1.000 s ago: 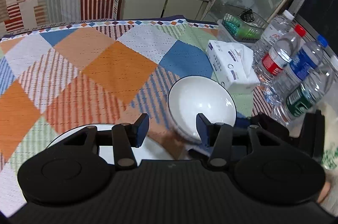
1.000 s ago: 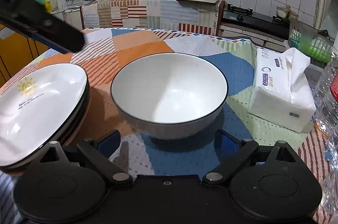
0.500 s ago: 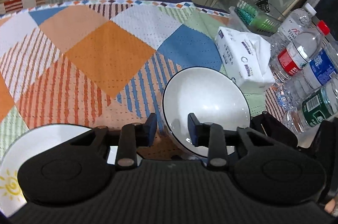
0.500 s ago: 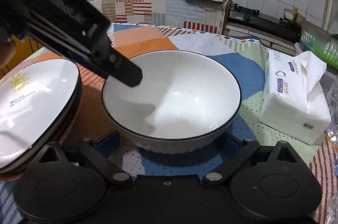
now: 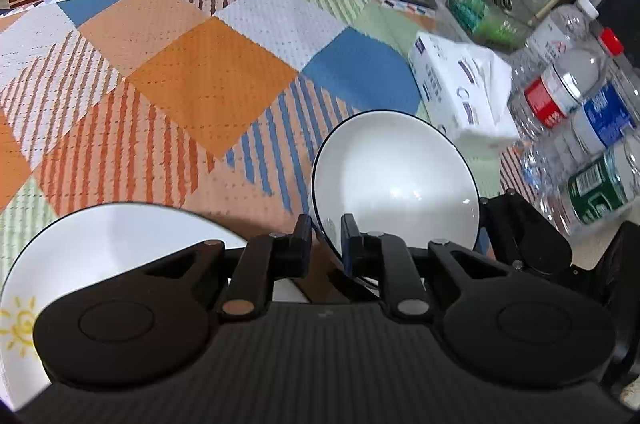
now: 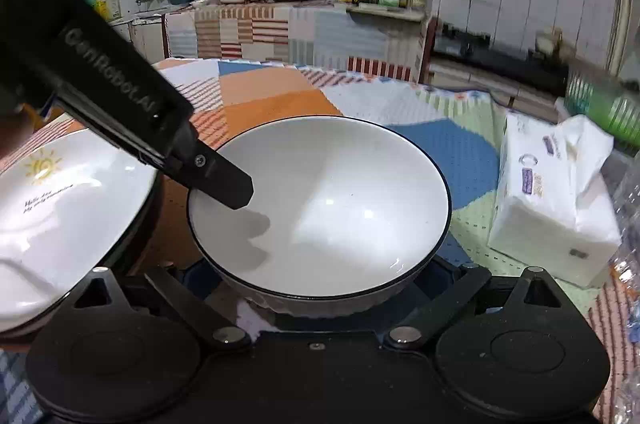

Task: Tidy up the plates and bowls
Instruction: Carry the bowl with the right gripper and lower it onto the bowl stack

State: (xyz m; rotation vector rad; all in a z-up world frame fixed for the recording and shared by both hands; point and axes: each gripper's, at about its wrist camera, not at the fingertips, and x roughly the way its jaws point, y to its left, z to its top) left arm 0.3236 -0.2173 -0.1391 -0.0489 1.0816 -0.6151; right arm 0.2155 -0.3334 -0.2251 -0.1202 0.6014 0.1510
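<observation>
A white bowl with a dark rim sits on the patchwork tablecloth. My left gripper is shut on the bowl's left rim, one finger inside and one outside. My right gripper is open with its fingers spread wide beside the bowl's near side; its tips are hidden under the bowl. A stack of white plates with a sun drawing lies to the left of the bowl.
A white tissue pack lies right of the bowl. Several water bottles stand at the table's right edge. A green basket sits beyond. The tablecloth stretches far and left.
My left gripper moved down onto the bowl's left rim and closed on it. The right gripper moved closer under the bowl and stayed open.
</observation>
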